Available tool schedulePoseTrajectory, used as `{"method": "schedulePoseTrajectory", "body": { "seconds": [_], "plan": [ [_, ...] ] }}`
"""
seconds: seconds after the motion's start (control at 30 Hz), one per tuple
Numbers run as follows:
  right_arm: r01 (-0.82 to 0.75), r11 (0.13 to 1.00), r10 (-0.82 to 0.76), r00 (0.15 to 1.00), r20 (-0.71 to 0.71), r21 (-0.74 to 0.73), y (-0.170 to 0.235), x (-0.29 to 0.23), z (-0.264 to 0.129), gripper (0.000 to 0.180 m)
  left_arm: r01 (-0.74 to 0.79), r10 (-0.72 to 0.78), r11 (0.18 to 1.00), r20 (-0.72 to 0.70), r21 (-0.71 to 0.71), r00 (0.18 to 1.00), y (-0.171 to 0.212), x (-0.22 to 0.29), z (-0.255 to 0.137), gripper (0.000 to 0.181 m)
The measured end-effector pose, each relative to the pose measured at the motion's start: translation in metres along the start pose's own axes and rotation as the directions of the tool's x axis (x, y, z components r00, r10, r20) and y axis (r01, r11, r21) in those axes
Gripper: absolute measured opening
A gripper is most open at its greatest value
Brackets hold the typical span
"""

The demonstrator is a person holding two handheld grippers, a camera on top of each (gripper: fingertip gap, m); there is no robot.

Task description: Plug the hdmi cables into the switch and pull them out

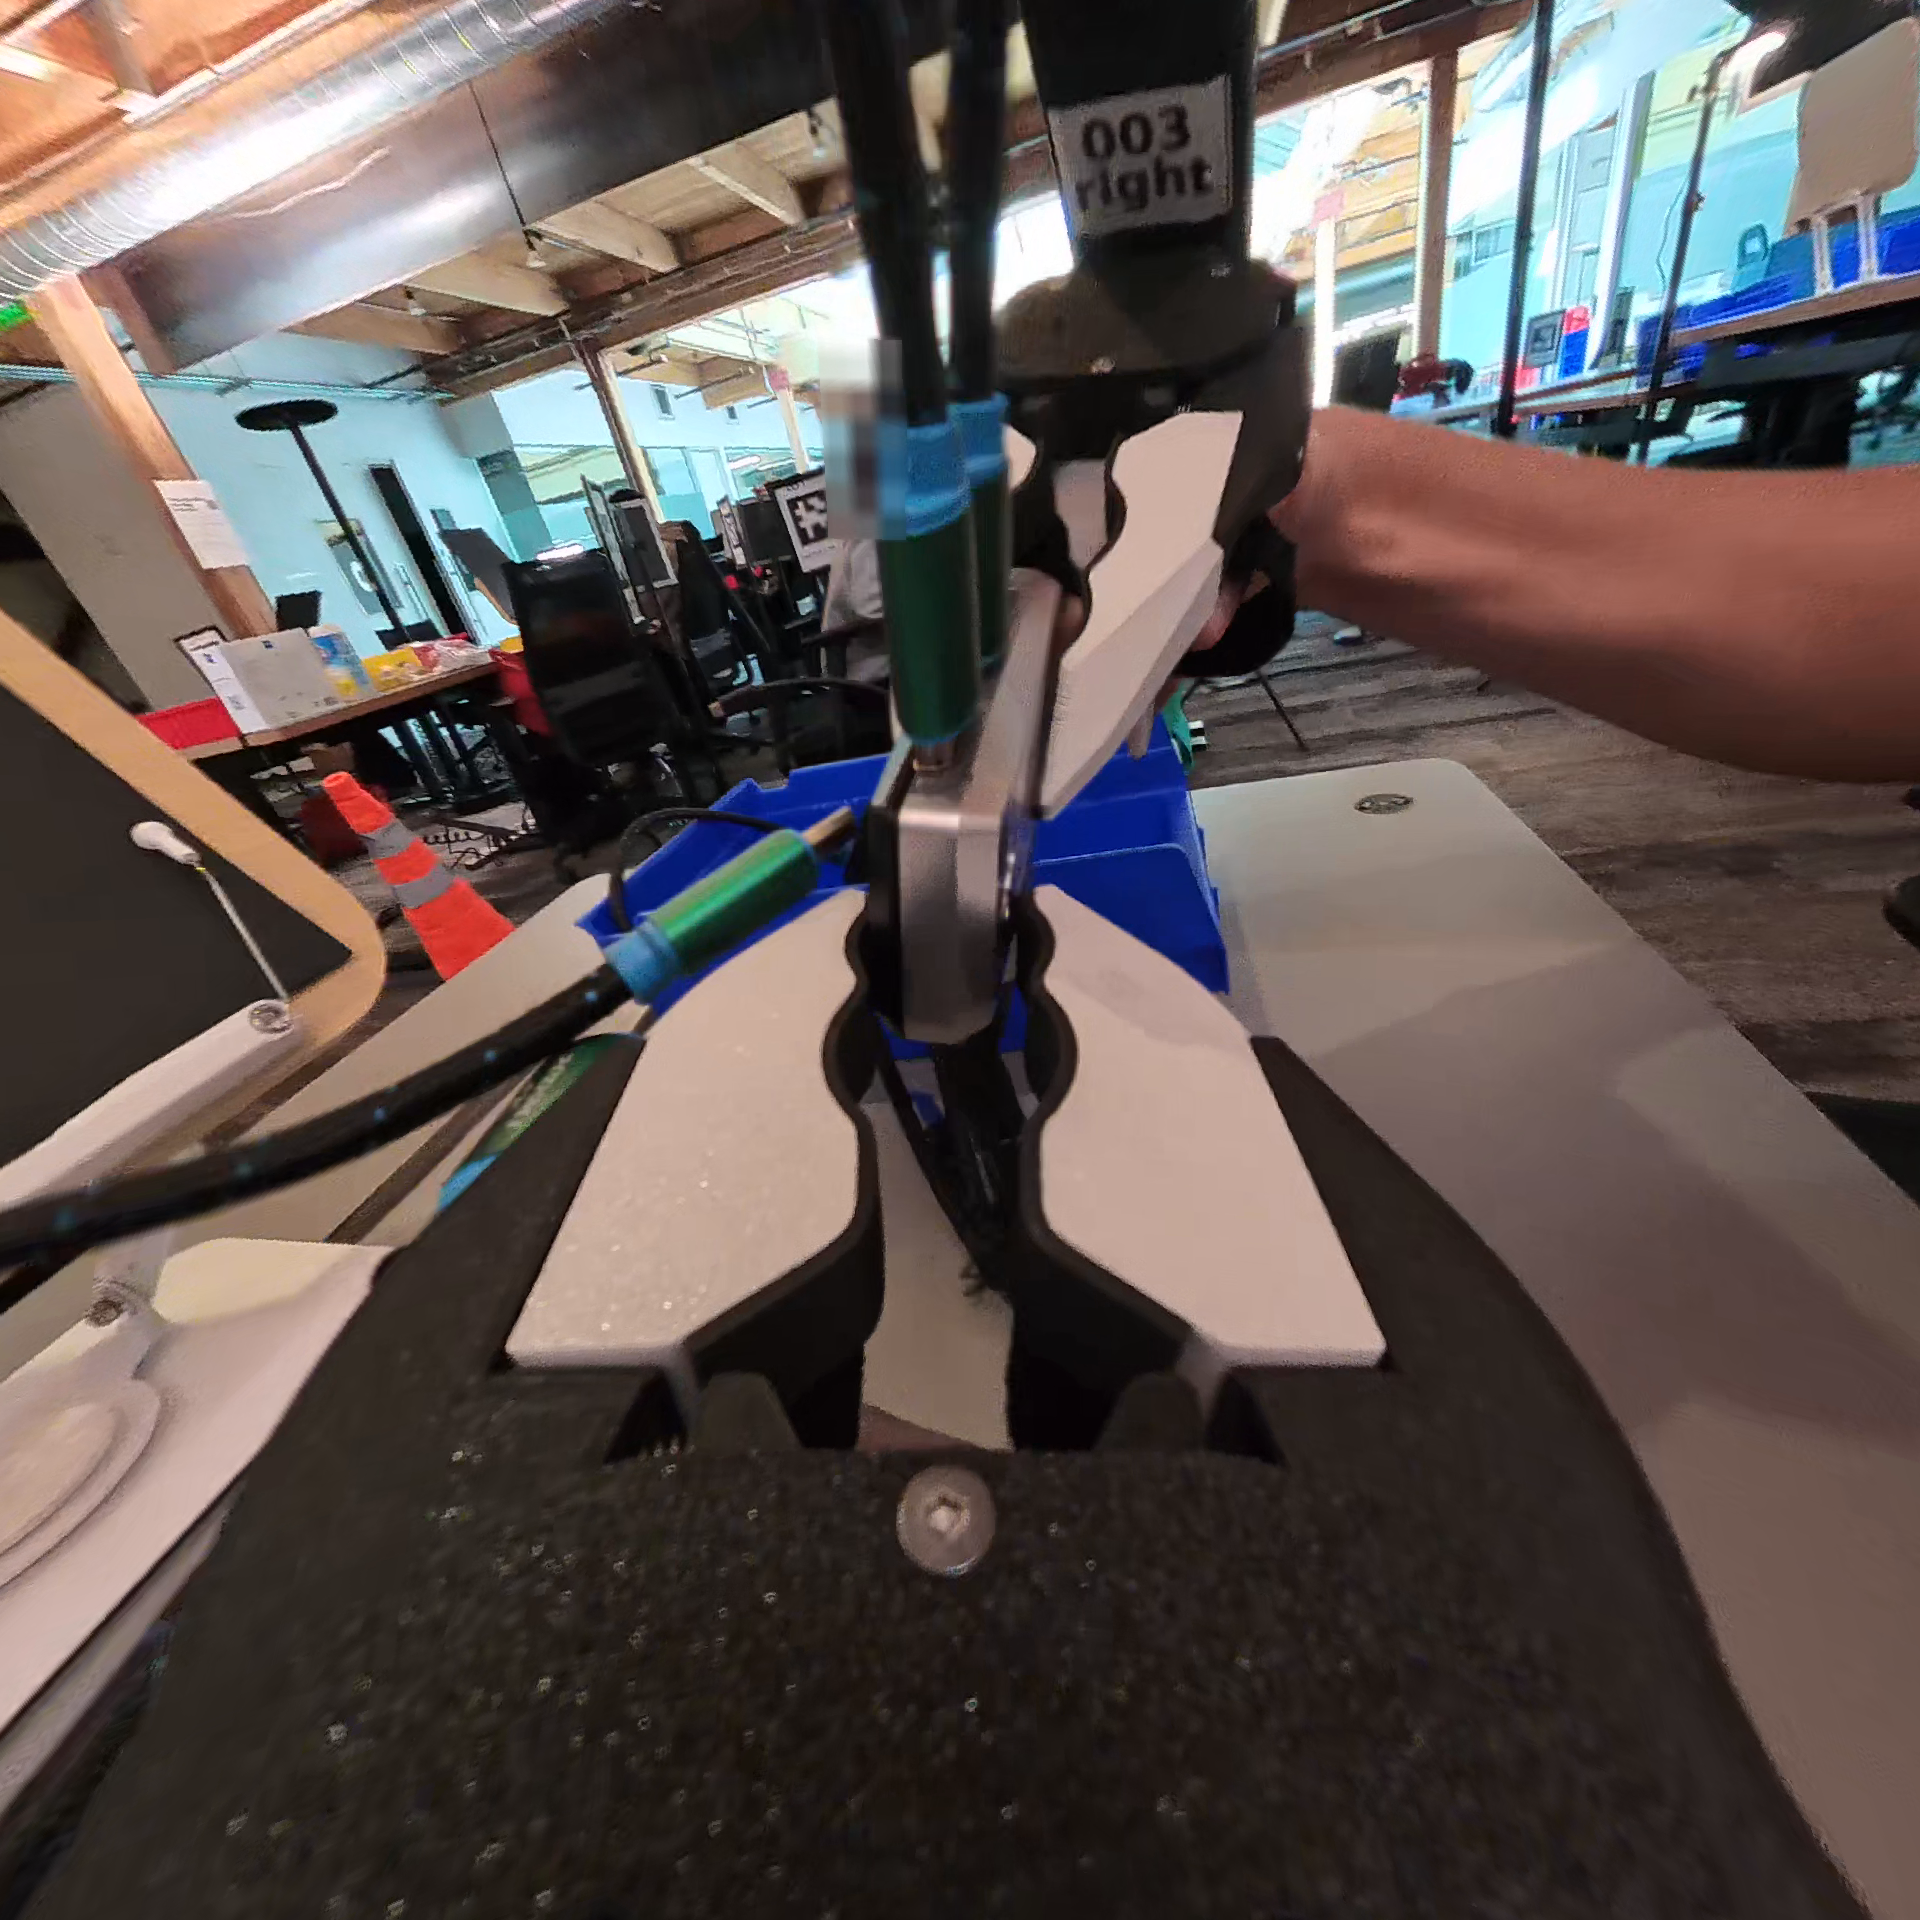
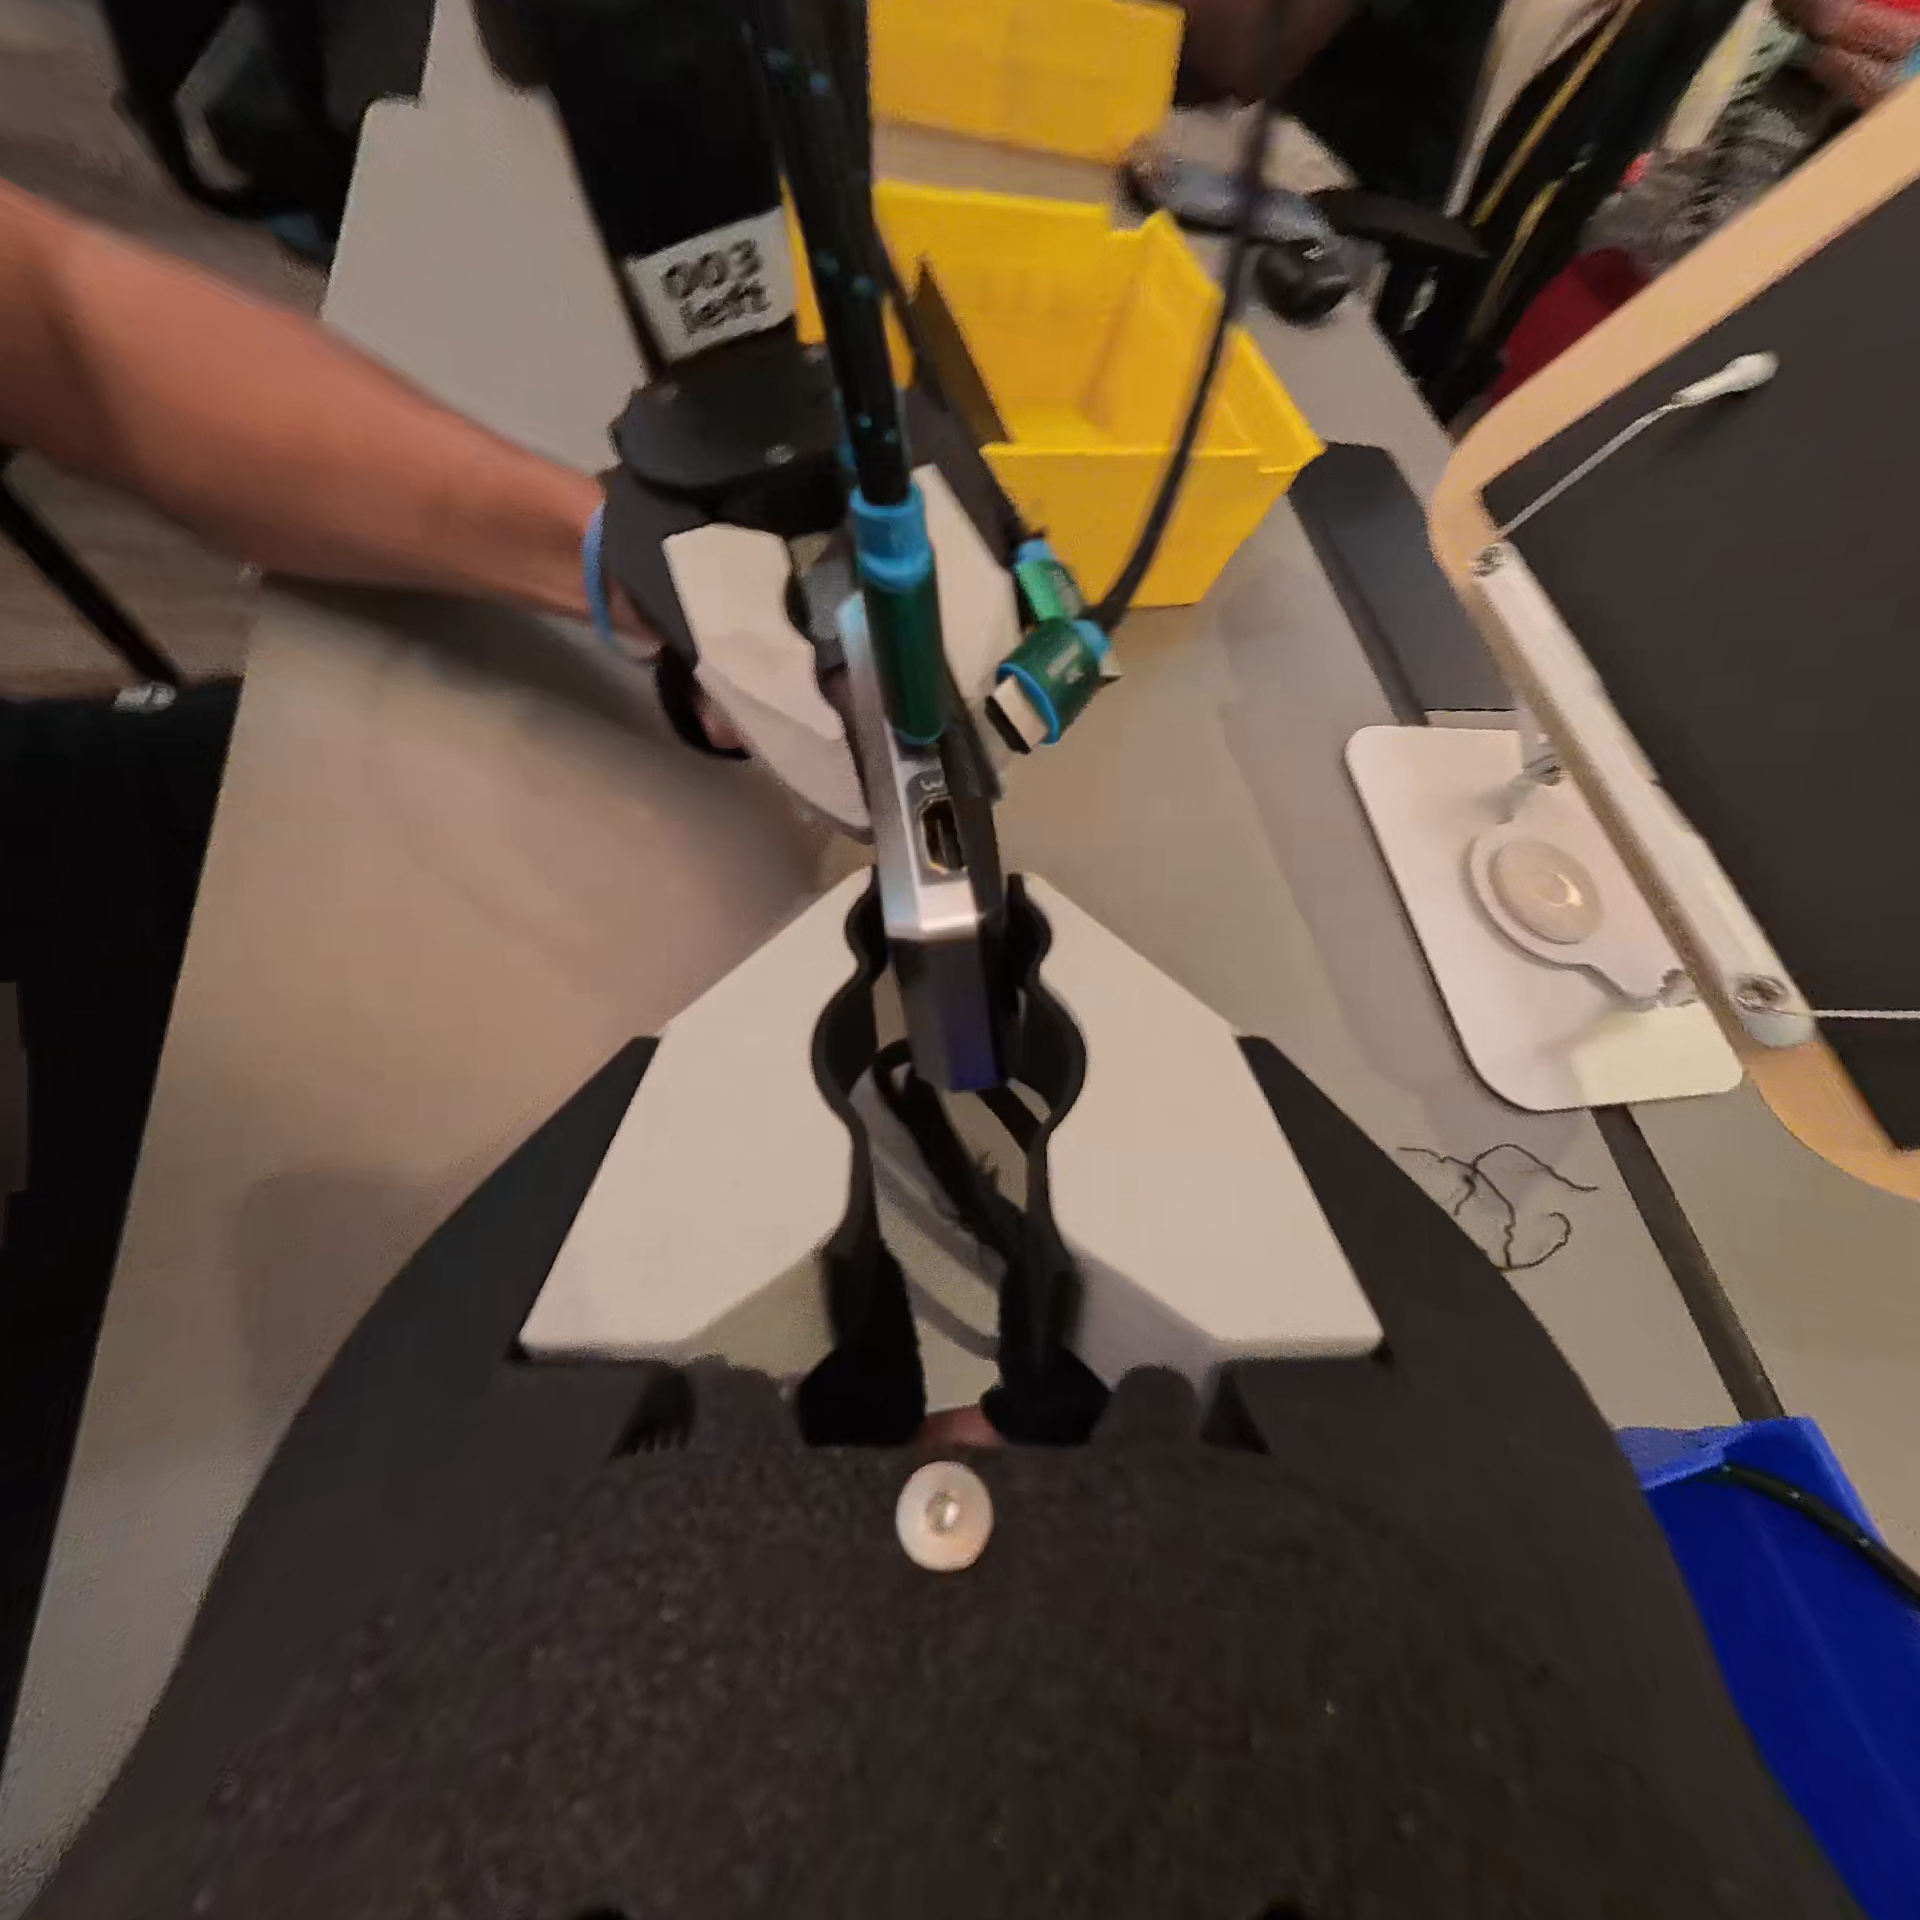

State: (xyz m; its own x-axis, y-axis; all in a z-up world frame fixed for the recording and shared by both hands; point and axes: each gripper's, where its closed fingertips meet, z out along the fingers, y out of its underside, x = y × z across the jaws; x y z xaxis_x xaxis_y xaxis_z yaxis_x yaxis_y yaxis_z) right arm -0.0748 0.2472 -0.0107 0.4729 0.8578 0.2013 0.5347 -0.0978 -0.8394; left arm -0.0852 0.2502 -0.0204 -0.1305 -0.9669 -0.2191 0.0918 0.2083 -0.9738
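Observation:
A silver switch (image 1: pixel 940 914) is held upright above the grey table, clamped by both grippers. My left gripper (image 1: pixel 951 935) is shut on its lower end. My right gripper (image 2: pixel 940 914) is shut on the switch (image 2: pixel 930 966) from the opposite side; in the left wrist view this gripper (image 1: pixel 1039 707) comes down from above. Two green HDMI plugs (image 1: pixel 930 623) with blue collars stand side by side at the switch's top edge. A third green plug (image 1: pixel 727 904) hangs loose beside the switch, also in the right wrist view (image 2: pixel 1049 675). One port (image 2: pixel 940 831) is open and empty.
A blue bin (image 1: pixel 1122 862) stands just behind the switch. A yellow bin (image 2: pixel 1122 416) stands farther along the table (image 1: pixel 1455 1039). A black panel in a wooden frame (image 2: pixel 1714 623) with a white base plate (image 2: pixel 1507 935) borders one side. A person's forearm (image 1: pixel 1558 623) reaches in.

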Motion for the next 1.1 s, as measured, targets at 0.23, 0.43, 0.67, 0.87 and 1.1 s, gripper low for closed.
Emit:
{"method": "schedulePoseTrajectory", "body": {
  "seconds": [0.23,0.43,0.67,0.87,1.1],
  "plan": [
    [0.062,0.992,-0.038,0.977,0.208,-0.107,0.019,-0.025,0.008,0.020,-0.038,0.036,0.999,-0.072,-0.032,0.997,0.006,0.026,0.012,0.023],
    [-0.075,0.992,0.064,0.993,-0.103,-0.103,0.026,0.025,-0.001,0.036,-0.158,0.179,0.980,0.193,-0.120,0.965,0.010,-0.012,0.009,0.022],
    [-0.232,0.949,0.308,0.831,-0.463,0.214,0.016,-0.038,0.006,0.043,-0.378,0.551,0.826,0.457,-0.418,0.698,0.033,-0.045,0.000,0.021],
    [-0.122,0.908,0.368,0.691,-0.621,0.402,0.004,-0.045,0.013,0.040,-0.451,0.652,0.747,0.405,-0.488,0.641,0.049,-0.021,0.015,0.021],
    [-0.061,0.912,0.336,0.682,-0.650,0.407,0.009,-0.043,0.002,0.024,-0.469,0.645,0.751,0.362,-0.465,0.673,0.056,-0.004,0.026,0.022]
  ]
}}
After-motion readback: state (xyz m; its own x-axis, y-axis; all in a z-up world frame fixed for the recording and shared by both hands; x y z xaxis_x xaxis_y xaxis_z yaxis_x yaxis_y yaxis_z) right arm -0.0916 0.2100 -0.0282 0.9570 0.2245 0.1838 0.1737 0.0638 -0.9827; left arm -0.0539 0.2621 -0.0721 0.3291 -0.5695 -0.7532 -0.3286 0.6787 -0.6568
